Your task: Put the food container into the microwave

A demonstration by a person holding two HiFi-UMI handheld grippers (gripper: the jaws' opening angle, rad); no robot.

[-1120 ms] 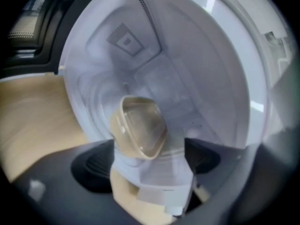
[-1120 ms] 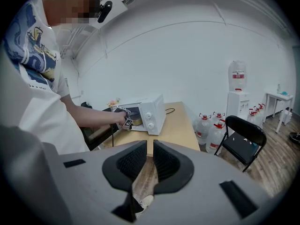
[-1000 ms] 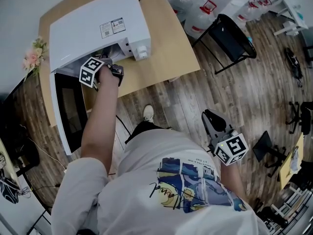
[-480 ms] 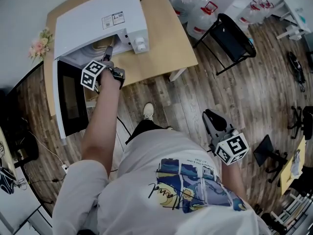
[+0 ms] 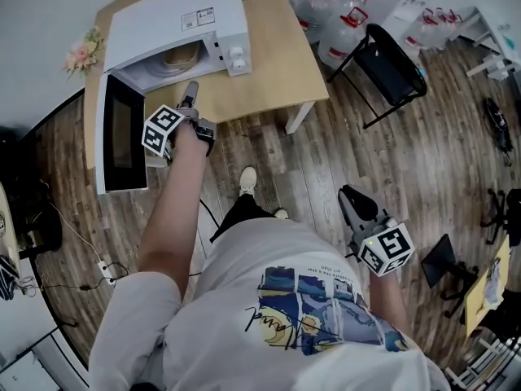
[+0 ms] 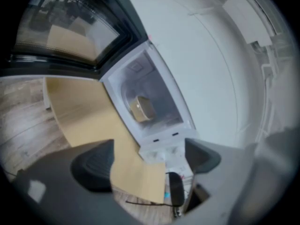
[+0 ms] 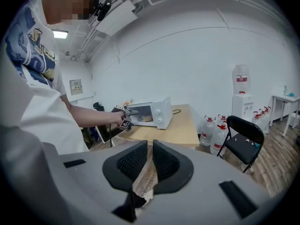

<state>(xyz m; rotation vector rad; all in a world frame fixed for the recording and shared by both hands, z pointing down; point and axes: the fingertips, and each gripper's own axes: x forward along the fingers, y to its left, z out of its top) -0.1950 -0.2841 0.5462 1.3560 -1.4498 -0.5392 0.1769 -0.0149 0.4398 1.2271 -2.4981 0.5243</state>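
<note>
The white microwave [image 5: 175, 19] stands on the wooden table [image 5: 273, 63] with its door [image 5: 122, 141] swung wide open to the left. The round tan food container [image 5: 181, 55] sits inside the cavity, also seen in the left gripper view [image 6: 142, 108]. My left gripper [image 5: 190, 94] hovers just outside the opening, open and empty, its dark pads [image 6: 93, 165] well apart. My right gripper [image 5: 352, 198] hangs low at my right side over the floor, far from the microwave. Its pads [image 7: 133, 161] are closed together with nothing between them.
Several water bottles [image 5: 338, 23] stand on the floor beyond the table's right end, beside a black folding chair [image 5: 391, 59]. Pink flowers [image 5: 81, 53] sit at the table's left end. A cable [image 5: 81, 243] trails on the wood floor below the door.
My left gripper has drawn back out of the microwave opening toward me, and the container stays inside. The right gripper has not moved.
</note>
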